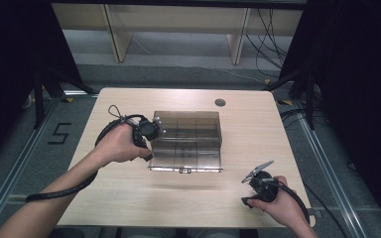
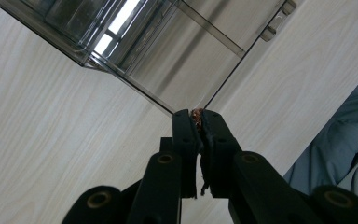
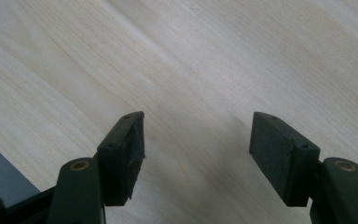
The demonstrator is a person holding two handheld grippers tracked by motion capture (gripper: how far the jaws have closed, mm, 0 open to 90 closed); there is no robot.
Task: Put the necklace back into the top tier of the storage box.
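**Left hand-held gripper closed at the corner of the clear box; right one wide open over bare wood**

A smoky, see-through plastic organiser box [image 1: 186, 141] sits near the middle of the light wooden worktop [image 1: 129, 198], its inner dividers showing through the lid and two small latches on the edge that faces the person. The box lies flat, with its long sides across the worktop.

The left hand-held gripper [image 1: 151, 130] is at the left end of the box, held in the person's left hand [image 1: 119, 145], with its cable looping back along the forearm. In the left gripper view its two black jaws are drawn together with only a sliver between them, and the tips [image 2: 196, 114] sit right at a corner edge of the box [image 2: 168, 60]. Whether the thin edge of the lid is pinched between the pads cannot be told; a little reddish, worn material shows between the tips.

The right hand-held gripper [image 1: 258, 179] is near the front right of the worktop, well apart from the box, in the person's right hand [image 1: 283, 206]. In the right gripper view [image 3: 196, 140] its jaws stand wide apart with nothing between them, over bare wood grain [image 3: 191, 60].
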